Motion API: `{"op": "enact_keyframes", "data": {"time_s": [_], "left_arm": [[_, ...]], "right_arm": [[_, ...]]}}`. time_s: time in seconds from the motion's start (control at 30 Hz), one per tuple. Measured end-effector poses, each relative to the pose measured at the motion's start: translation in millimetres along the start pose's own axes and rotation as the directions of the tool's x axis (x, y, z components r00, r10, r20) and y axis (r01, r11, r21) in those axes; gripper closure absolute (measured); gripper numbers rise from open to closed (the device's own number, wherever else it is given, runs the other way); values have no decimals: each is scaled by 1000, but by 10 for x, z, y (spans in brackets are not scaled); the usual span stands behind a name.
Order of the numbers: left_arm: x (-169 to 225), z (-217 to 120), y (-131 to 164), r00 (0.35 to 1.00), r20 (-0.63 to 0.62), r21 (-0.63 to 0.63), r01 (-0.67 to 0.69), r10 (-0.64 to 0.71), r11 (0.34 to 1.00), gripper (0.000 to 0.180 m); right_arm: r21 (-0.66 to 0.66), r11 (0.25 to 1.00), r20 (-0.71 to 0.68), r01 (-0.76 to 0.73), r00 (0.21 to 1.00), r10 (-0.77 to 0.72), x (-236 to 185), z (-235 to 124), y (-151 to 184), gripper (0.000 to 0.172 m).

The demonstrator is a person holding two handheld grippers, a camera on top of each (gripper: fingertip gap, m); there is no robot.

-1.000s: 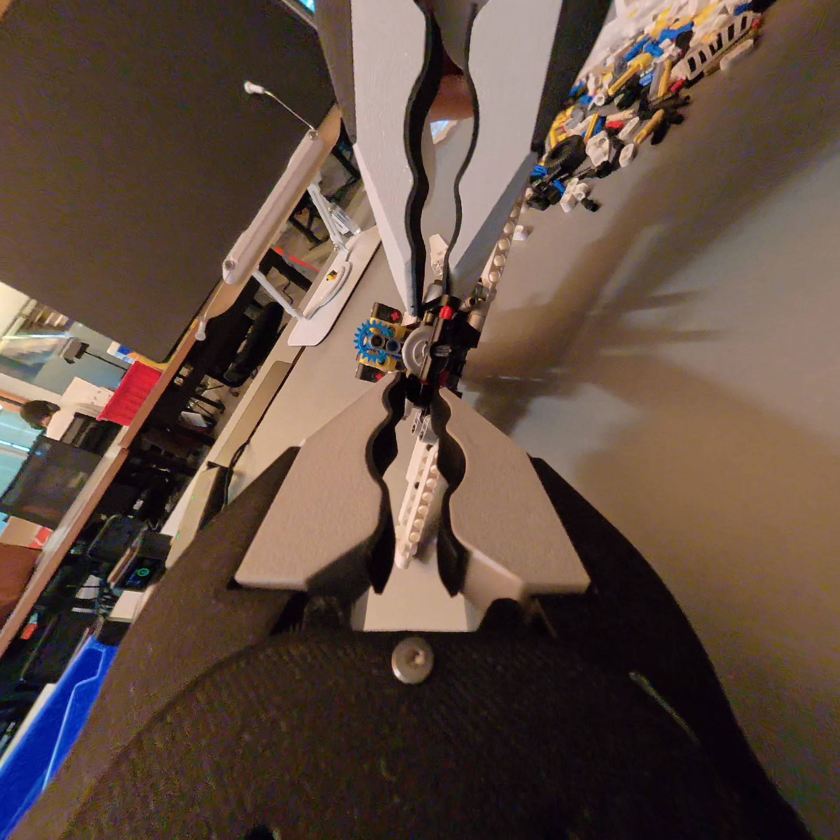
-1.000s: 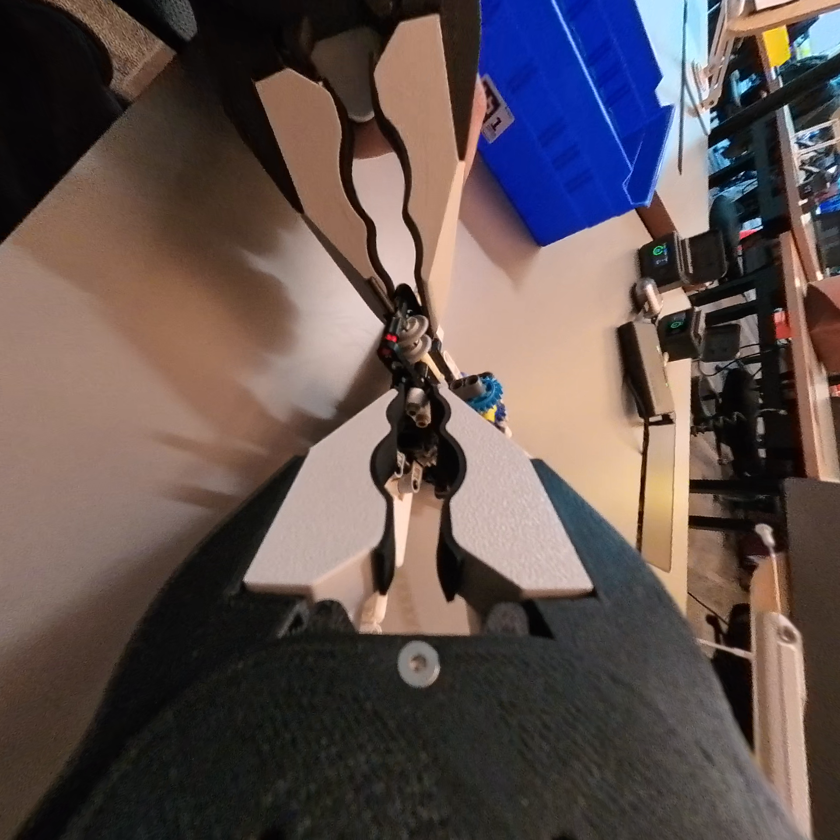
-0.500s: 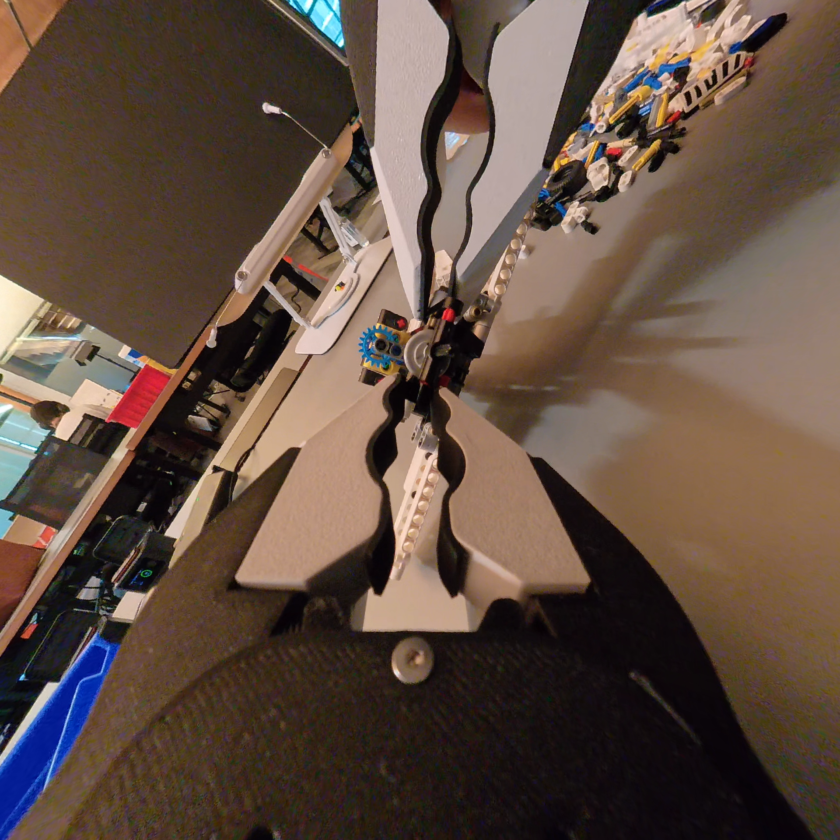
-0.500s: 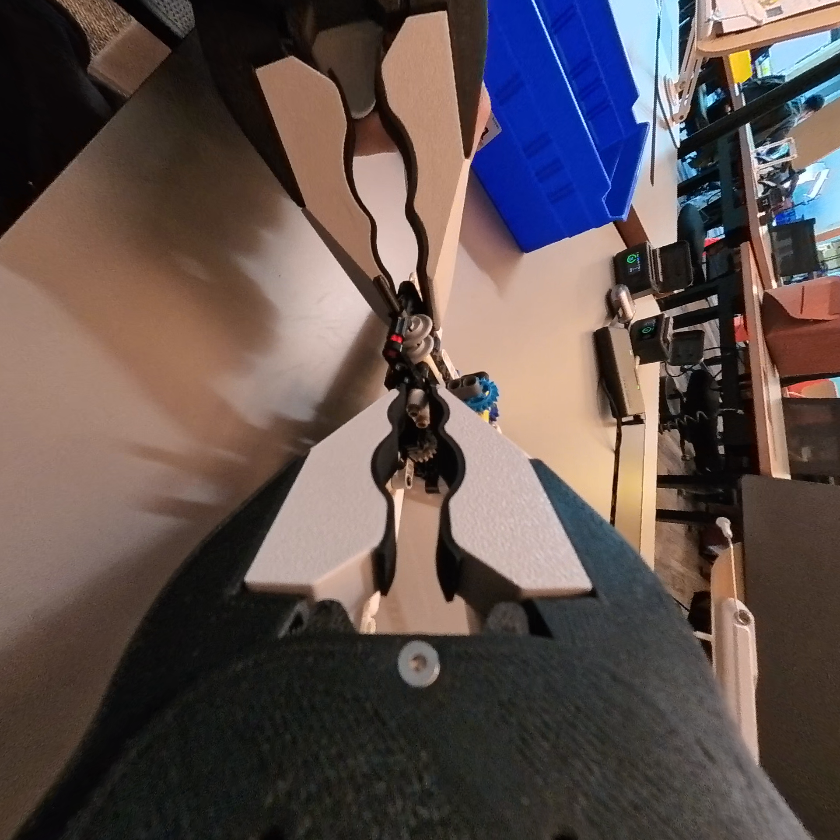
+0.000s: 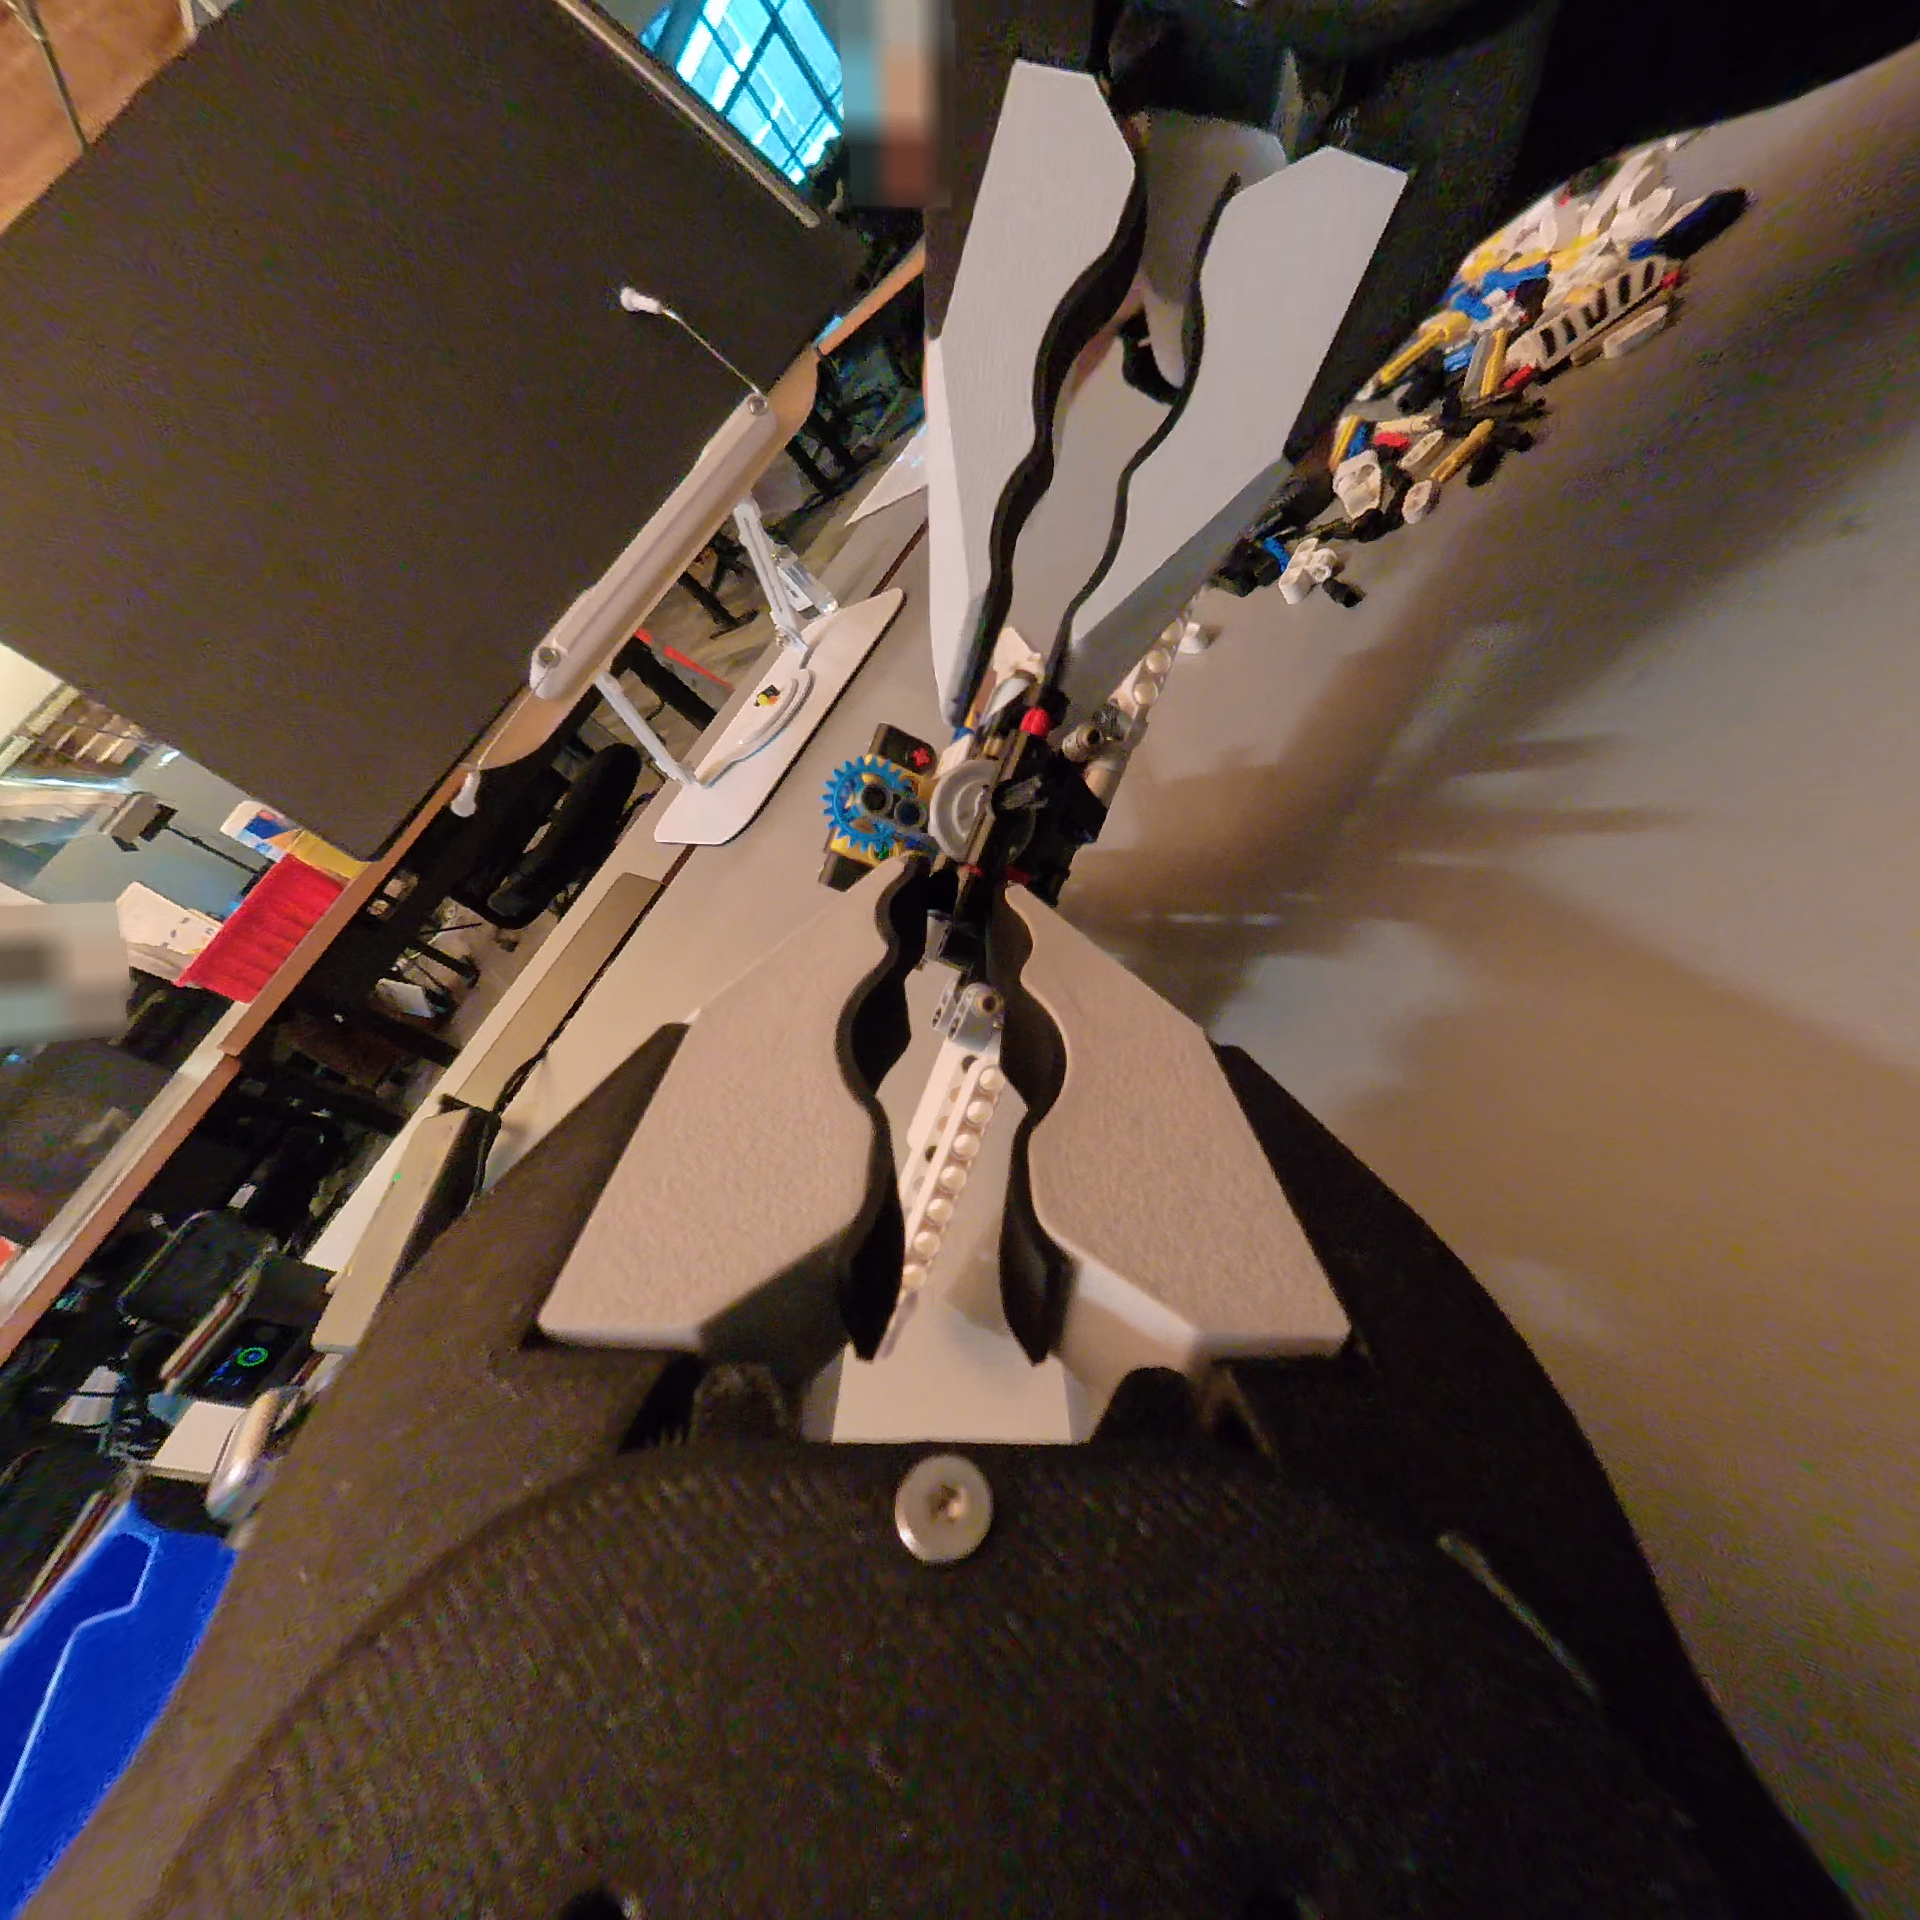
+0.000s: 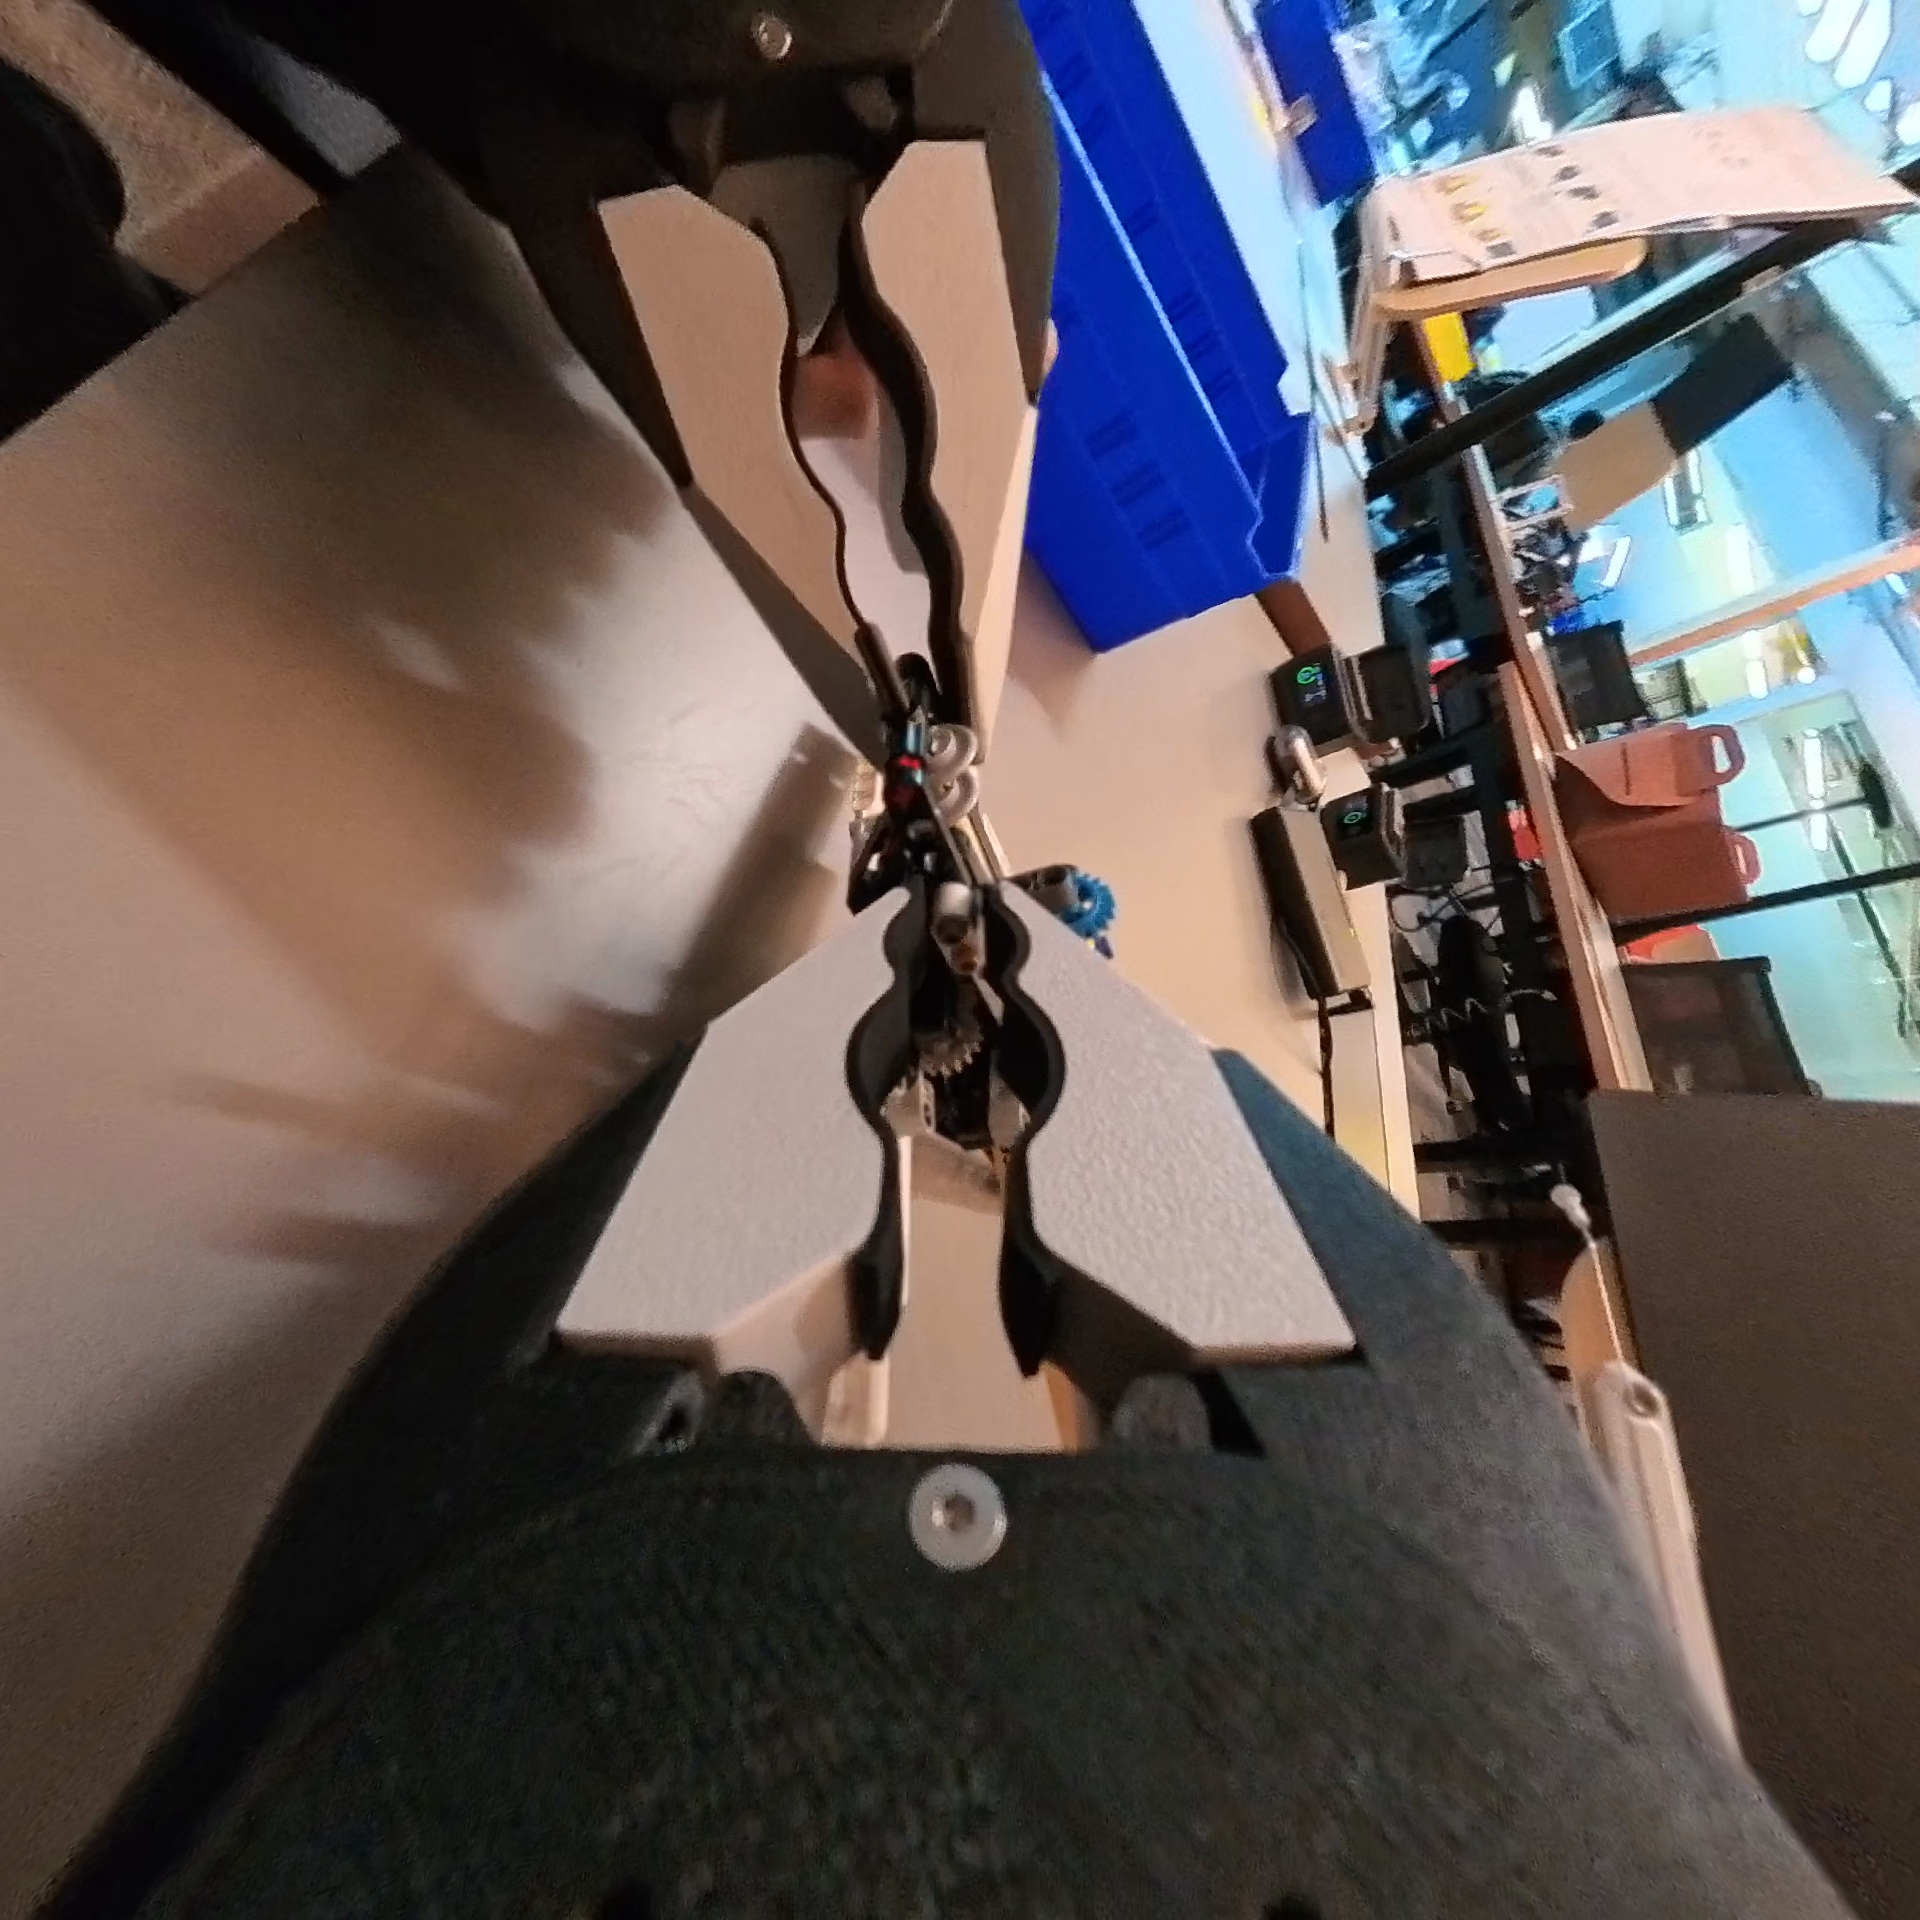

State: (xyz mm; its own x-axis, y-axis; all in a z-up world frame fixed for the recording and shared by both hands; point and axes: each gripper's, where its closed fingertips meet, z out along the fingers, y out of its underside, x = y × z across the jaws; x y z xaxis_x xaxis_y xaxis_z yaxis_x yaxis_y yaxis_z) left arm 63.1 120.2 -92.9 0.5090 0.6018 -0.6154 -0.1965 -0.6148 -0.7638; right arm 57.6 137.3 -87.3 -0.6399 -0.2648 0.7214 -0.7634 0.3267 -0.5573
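While the two grippers met nose to nose, the pale grey table (image 5: 1558,831) filled the room's foreground, a black panel (image 5: 312,364) standing along its far edge. A blue bin (image 6: 1164,395) sat on the table near that panel side, and a heap of loose bricks (image 5: 1475,343) lay on the table at the opposite end. Small devices with lit screens (image 6: 1340,696) stood at the table's edge beyond the bin. Above the table hung a brick-built mechanism (image 5: 987,821) with a blue gear (image 5: 868,805) and a white beam (image 5: 951,1164). The left gripper (image 5: 966,914) was clamped on the mechanism's near end, its beam running back between the fingers. The right gripper (image 6: 951,914) was clamped on the mechanism's other end.
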Motion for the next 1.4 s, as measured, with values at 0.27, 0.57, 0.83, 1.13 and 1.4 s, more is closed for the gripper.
{"op": "enact_keyframes", "data": {"time_s": [0.27,0.57,0.83,1.13,1.4], "left_arm": [[-91,51,-34,999,8,22,40,-41,999,172],[-229,31,-21,986,57,56,151,-154,987,173],[-320,-19,-72,935,73,70,343,-347,937,171],[-243,42,-60,887,36,80,456,-460,886,170],[-790,-390,468,745,236,69,628,-624,775,180]], "right_arm": [[24,995,-7,-98,995,99,66,-13,40,163],[-49,995,-94,81,992,-86,174,55,-10,166],[-19,997,-78,-72,994,71,264,9,-117,166],[49,974,-67,-223,972,226,208,-62,-106,166],[219,893,-170,-394,886,432,521,-555,-5,167]]}}
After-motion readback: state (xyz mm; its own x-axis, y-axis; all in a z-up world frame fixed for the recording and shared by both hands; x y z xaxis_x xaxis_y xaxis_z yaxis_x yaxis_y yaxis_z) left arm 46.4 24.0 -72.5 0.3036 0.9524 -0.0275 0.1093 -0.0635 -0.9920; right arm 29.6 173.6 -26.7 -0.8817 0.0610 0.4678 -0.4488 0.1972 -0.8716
